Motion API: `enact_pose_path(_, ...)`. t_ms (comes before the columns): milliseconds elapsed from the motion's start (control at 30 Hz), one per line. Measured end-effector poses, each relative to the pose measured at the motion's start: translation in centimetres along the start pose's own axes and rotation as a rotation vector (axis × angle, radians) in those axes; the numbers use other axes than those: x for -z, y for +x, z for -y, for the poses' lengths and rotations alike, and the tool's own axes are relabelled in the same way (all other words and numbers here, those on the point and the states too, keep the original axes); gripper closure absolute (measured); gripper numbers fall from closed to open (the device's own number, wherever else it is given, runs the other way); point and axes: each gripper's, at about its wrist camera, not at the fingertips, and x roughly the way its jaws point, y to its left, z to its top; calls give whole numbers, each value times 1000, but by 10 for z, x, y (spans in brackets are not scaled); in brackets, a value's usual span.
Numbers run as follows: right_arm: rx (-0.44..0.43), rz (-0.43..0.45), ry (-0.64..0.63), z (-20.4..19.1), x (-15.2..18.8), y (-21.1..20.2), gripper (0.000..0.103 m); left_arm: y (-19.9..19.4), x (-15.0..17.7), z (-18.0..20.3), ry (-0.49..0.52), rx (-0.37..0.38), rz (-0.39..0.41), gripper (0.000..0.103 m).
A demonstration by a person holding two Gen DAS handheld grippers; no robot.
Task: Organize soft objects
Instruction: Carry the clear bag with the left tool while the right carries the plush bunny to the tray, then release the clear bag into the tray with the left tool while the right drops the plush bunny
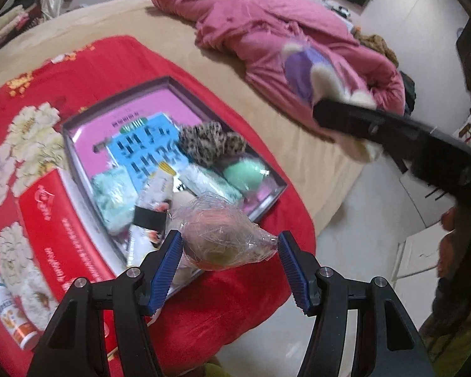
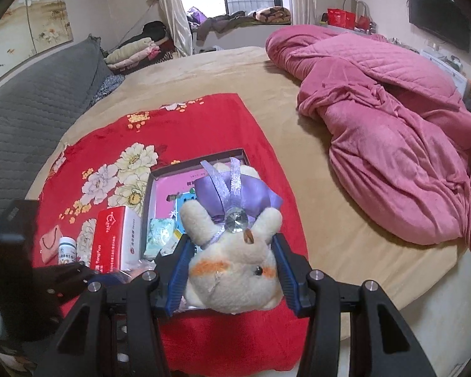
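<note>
My left gripper [image 1: 229,245] is shut on a soft round lump wrapped in clear plastic [image 1: 216,238], held just above the near corner of a shallow grey box [image 1: 116,97] with a pink floor. In the box lie a leopard-print scrunchie [image 1: 210,143], a mint-green sponge [image 1: 245,172], tissue packs and a blue card. My right gripper [image 2: 232,270] is shut on the head of a cream plush toy in a purple dress [image 2: 235,260], upside down over the same box [image 2: 197,161]. The left wrist view shows this toy [image 1: 301,66] blurred at the upper right.
The box rests on a red flowered blanket [image 2: 204,119] spread over a beige bed [image 2: 314,163]. A red carton [image 2: 113,235] and a white bottle [image 2: 66,249] lie left of it. A crumpled pink duvet [image 2: 392,125] fills the right side. Bare floor [image 1: 361,220] lies beyond the bed's edge.
</note>
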Motion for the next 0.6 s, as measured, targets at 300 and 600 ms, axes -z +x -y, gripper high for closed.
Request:
enact_pose_path(300,9,-43,3,7,0,27,52,53,0,-10,-7,8,-79,39)
enact_pose_path(600,27,-100,-20,10,-1,59,52,64,-18,-17,-3,17,-71,37)
